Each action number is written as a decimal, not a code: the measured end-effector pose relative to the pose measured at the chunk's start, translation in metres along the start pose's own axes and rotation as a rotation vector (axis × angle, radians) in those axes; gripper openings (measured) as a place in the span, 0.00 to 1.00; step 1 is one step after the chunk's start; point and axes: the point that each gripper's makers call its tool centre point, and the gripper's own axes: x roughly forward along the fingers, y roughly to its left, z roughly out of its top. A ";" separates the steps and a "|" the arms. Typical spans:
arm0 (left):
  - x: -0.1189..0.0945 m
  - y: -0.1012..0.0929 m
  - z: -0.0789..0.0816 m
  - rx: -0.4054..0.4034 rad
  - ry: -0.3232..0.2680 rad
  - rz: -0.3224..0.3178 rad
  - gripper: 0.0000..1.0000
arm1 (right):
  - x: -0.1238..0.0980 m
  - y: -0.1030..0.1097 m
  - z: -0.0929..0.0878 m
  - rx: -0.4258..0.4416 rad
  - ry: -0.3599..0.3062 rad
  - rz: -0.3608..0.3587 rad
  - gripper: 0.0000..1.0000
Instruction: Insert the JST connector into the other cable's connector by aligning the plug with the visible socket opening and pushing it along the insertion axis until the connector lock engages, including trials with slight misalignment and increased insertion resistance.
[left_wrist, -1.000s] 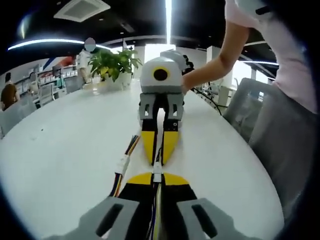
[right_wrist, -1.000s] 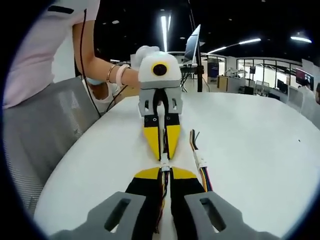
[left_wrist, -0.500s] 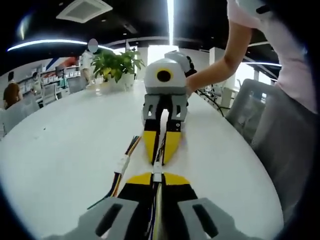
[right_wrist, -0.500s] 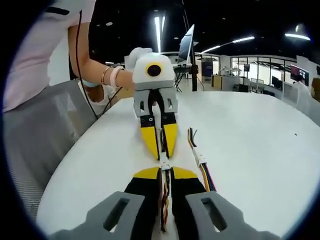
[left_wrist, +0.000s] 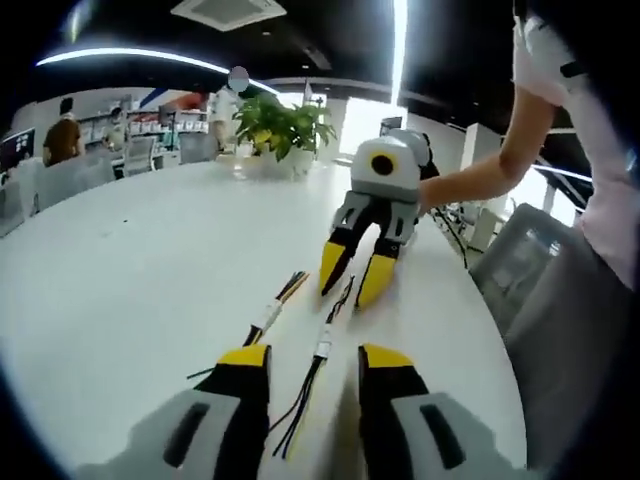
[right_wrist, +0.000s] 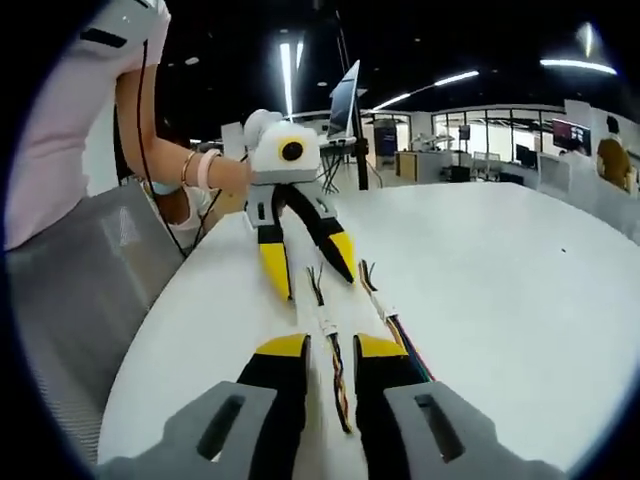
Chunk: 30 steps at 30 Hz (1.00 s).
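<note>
lying free on the white table (left_wrist: 120, 270), between two sets of parted tongs: a joined cable (left_wrist: 322, 345) with a small white connector body at its middle and coloured wires fanning out of each end. seen in the right gripper view as the same joined cable (right_wrist: 327, 326), flat on the table (right_wrist: 500, 270), near the edge by the grey chair (right_wrist: 80, 290). judged mated, since one white block shows where plug and socket would meet, though too small to confirm that the lock has clicked.

left tongs (left_wrist: 313, 357) spread wide, gripping nothing, wires passing loose between the yellow tips. right tongs (right_wrist: 330, 346) likewise apart and empty. facing right tongs (left_wrist: 358, 278) in the left gripper view also splayed, tips well back from the cable end; facing left tongs (right_wrist: 312, 262) in the right gripper view the same.

beside the joined cable, just apart and roughly parallel, a second cable (left_wrist: 268, 315) with its own white connector, seen too as second cable (right_wrist: 385, 312) in the right gripper view, untouched. farther toward the far edge, a potted plant (left_wrist: 285, 125).

looks like the insertion itself done and the release made; left, as a judgement, only a check of the lock or a fresh trial with that spare cable.
</note>
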 end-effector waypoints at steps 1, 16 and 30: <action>-0.003 0.000 -0.001 -0.018 0.009 0.014 0.37 | -0.001 0.001 0.002 0.000 -0.003 -0.008 0.19; -0.031 0.005 -0.005 -0.174 0.035 0.183 0.73 | -0.021 0.004 0.014 0.155 -0.037 -0.171 0.52; -0.063 -0.012 0.021 -0.119 -0.070 0.257 0.74 | -0.043 0.022 0.023 0.257 -0.018 -0.306 0.67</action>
